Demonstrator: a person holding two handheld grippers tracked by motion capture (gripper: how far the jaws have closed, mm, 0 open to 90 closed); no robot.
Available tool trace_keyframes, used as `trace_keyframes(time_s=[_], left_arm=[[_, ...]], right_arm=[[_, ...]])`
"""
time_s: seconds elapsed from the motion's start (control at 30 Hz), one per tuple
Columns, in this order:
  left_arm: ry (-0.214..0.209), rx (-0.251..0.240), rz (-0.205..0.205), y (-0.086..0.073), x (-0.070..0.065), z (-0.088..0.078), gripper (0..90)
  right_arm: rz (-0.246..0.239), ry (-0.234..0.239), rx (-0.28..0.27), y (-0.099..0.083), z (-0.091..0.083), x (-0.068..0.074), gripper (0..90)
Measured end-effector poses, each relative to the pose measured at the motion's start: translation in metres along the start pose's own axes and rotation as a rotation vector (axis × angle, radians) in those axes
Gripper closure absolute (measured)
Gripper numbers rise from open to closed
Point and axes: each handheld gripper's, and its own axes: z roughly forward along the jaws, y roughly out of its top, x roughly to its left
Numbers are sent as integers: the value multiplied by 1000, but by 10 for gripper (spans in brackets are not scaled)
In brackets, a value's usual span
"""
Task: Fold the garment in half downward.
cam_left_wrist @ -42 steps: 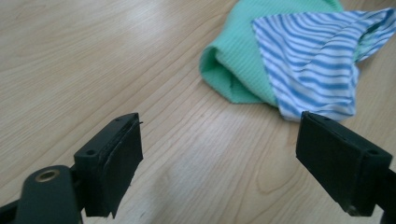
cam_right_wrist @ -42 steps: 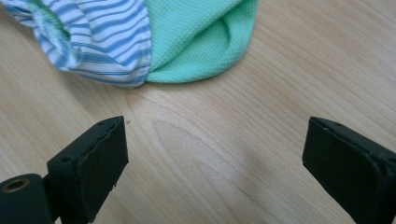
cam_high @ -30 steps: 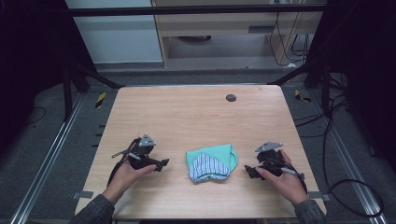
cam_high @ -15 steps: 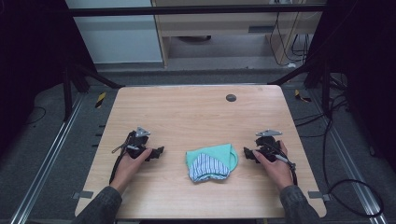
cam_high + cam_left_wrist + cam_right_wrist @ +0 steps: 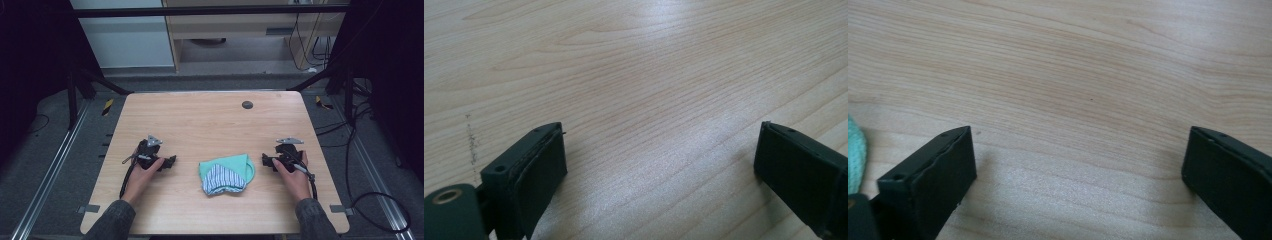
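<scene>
Light: bright and even on the table (image 5: 210,125), from overhead
Surroundings: dark at both sides in the high view
Glare: pale sheen on the wood in both gripper views
Shadows: soft, short
Focus: near jaws slightly soft; wood grain sharp

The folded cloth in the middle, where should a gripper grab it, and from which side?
Probably the plain green edge of the folded cloth, on its right side. The right gripper sits open beside that edge, with bare table between them. The green layer curves out past the striped part there, so a thin lip lies free for the jaws to slide around, coming in low and level from the right.
</scene>
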Motion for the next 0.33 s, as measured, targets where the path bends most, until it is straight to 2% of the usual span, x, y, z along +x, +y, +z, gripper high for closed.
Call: trace_keyframes(time_s=[0.17,0.33], left_arm=[[28,19,-30,0,0,1,0],[30,20,-34,0,0,1,0]], right_arm=[[50,-40,1,-1,-1,4,1],[63,-53,2,-2,-2,5,2]])
